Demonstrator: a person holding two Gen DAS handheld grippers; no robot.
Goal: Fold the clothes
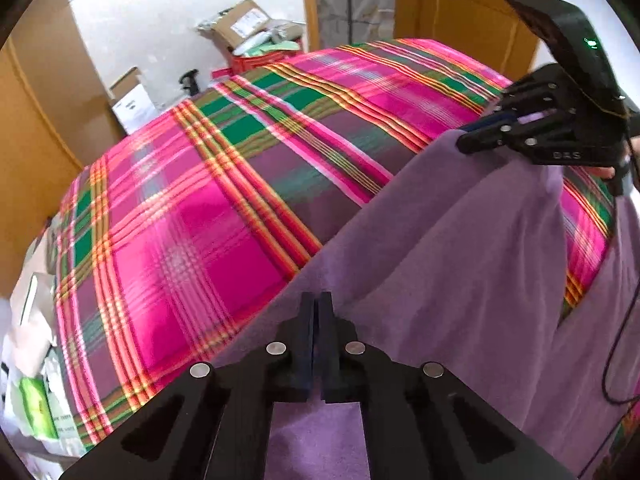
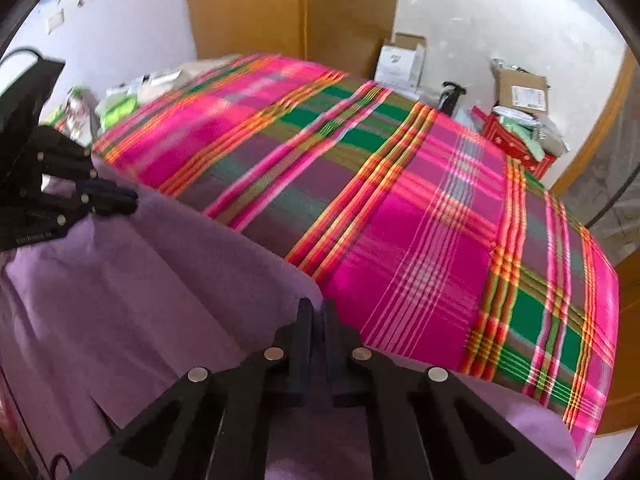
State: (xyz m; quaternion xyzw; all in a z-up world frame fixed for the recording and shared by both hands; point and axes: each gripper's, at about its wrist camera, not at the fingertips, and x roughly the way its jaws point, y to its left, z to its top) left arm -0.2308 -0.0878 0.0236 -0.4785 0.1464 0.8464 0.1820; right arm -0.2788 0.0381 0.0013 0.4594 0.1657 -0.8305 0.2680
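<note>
Soft lilac fleece-like garment (image 1: 460, 248) hangs lifted over the near edge of a bed with a smooth pink, green and orange plaid cover (image 1: 192, 208), stretched between both tools. Left black plastic gripper (image 1: 319, 300) is clamped on its edge, right black plastic gripper (image 2: 316, 304) pinches another edge. Fabric drapes in broad folds. Brown cardboard boxes (image 1: 244, 24) sit far beyond the bed.

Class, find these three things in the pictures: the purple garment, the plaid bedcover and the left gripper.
purple garment (image 1: 460, 240): left wrist view, on the raised fabric between the grippers.
plaid bedcover (image 2: 420, 240): right wrist view, on a bare pink square.
left gripper (image 1: 319, 300): left wrist view, between its closed fingertips, at the garment's edge.
</note>
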